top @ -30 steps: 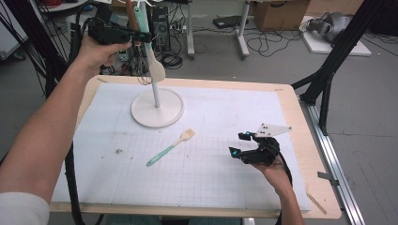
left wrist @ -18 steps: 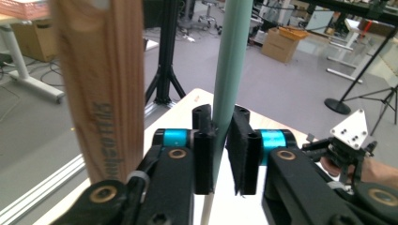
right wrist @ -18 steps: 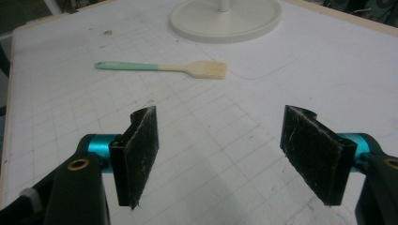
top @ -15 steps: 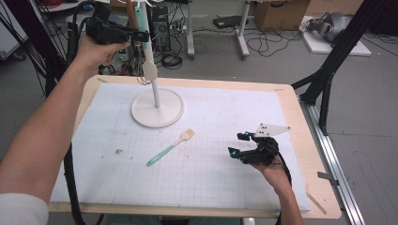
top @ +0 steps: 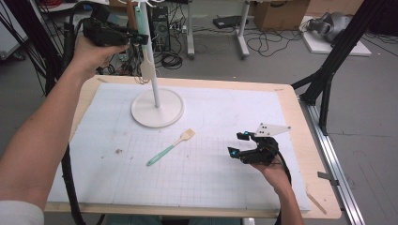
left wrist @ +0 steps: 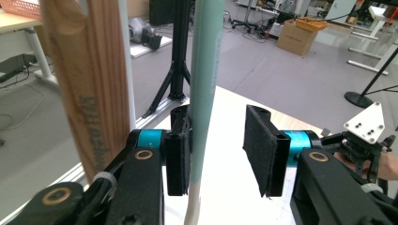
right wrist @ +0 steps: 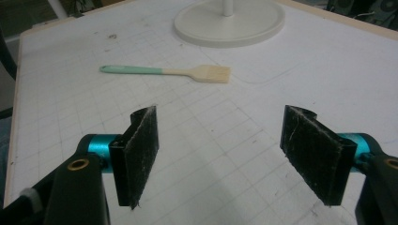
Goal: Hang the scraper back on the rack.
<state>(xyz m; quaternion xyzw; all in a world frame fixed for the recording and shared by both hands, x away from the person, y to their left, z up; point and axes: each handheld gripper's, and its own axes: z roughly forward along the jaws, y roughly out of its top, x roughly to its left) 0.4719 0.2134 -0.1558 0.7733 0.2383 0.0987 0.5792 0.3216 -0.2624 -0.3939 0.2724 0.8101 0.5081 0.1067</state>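
Left gripper view, left tongs [left wrist: 218, 154] released around hanging teal utensil [left wrist: 204, 79], right tongs [right wrist: 230, 157] released above surface [right wrist: 291, 75].

White mat [top: 225, 122] printed with a faint grey grid, on a pale wood bench [top: 300, 140]. White stand [top: 157, 108]. Brush [top: 171, 146]: mint-green handle, cream head. Hanging spatula [left wrist: 204, 84]: mint green handle, cream blade. Hanging wooden utensil [left wrist: 94, 79]: brown. Left tongs [left wrist: 218, 145] and right tongs [right wrist: 225, 150]: black pads, teal collars.
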